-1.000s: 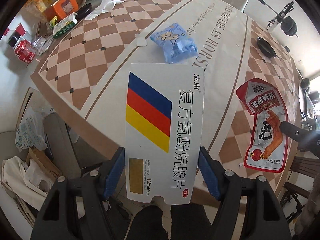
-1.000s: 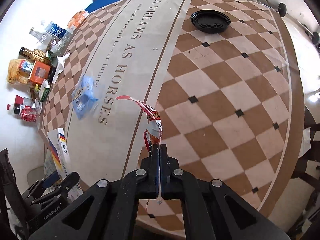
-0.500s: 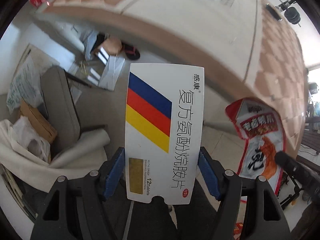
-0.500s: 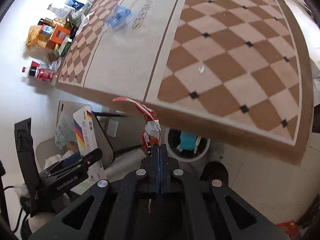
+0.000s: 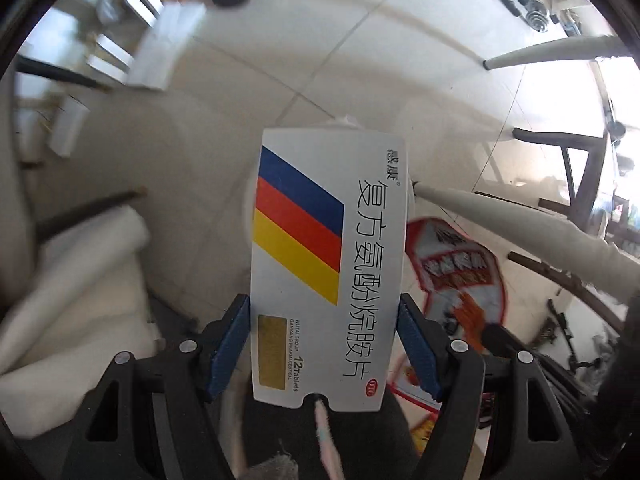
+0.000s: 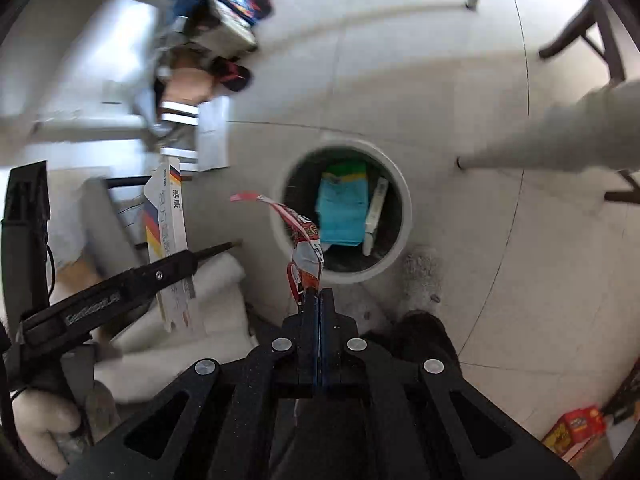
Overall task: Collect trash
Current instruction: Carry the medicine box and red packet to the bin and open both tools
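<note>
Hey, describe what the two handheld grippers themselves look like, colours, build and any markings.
Both are matte black plastic. The left gripper has angular, triangular-cutout arms studded with silver screws, and blue ribbed pads lining its jaws. The right gripper has the same black frame, silver screws and blue pads. Seen side-on in the right wrist view, the left gripper's body carries pale embossed lettering, blurred but seemingly a brand name. No sleeves are visible.

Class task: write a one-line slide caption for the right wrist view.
Right gripper pinches a red snack wrapper above the round white bin, left gripper alongside holding a medicine box.
</note>
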Motion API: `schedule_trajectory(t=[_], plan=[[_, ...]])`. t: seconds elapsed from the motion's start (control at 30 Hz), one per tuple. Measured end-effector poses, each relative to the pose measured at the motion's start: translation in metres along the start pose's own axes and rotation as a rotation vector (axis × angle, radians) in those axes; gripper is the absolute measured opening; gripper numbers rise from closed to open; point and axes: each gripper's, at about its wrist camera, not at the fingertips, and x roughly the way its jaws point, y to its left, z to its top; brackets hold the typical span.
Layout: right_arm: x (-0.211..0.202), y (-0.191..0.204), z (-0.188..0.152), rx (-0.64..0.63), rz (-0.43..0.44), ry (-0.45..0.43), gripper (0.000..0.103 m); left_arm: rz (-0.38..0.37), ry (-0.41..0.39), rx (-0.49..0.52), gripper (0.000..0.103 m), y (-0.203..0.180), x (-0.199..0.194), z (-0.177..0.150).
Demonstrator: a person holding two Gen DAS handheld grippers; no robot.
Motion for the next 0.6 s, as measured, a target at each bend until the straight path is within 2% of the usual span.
schedule_trajectory(t=[0.07, 0.13, 0.2, 0.23, 0.3, 0.33, 0.4, 0.47, 0.57, 0.6], plan=[[0.039, -0.006, 0.012, 0.006, -0.002, 0.005, 0.0, 0.005, 0.024, 0.001, 0.073, 0.009, 0.027, 0.013], [0.074, -0.009, 0.023, 0.009, -0.008, 0.005, 0.0, 0.013, 0.028, -0.012, 0.091, 0.018, 0.044, 0.022], [0.108, -0.013, 0.033, 0.02, -0.002, 0.048, 0.003, 0.028, 0.034, -0.023, 0.097, 0.024, 0.054, 0.023], [0.122, -0.016, 0.038, 0.026, -0.001, 0.062, 0.007, 0.04, 0.033, -0.027, 0.097, 0.027, 0.057, 0.022], [0.139, -0.017, 0.044, 0.007, -0.053, 0.072, 0.027, 0.071, 0.018, -0.019, 0.097, 0.027, 0.058, 0.017], [0.143, -0.016, 0.045, -0.006, -0.072, 0.066, 0.043, 0.092, 0.009, -0.014, 0.097, 0.025, 0.056, 0.013], [0.142, -0.013, 0.045, -0.039, -0.114, 0.051, 0.057, 0.139, -0.016, 0.004, 0.097, 0.023, 0.053, 0.004], [0.137, -0.009, 0.042, -0.073, -0.17, 0.029, 0.081, 0.197, -0.061, 0.026, 0.097, 0.023, 0.045, -0.006], [0.127, -0.006, 0.037, -0.125, -0.236, 0.015, 0.1, 0.255, -0.112, 0.056, 0.097, 0.021, 0.034, -0.019], [0.123, -0.004, 0.036, -0.138, -0.249, 0.008, 0.102, 0.257, -0.118, 0.06, 0.097, 0.02, 0.03, -0.023]])
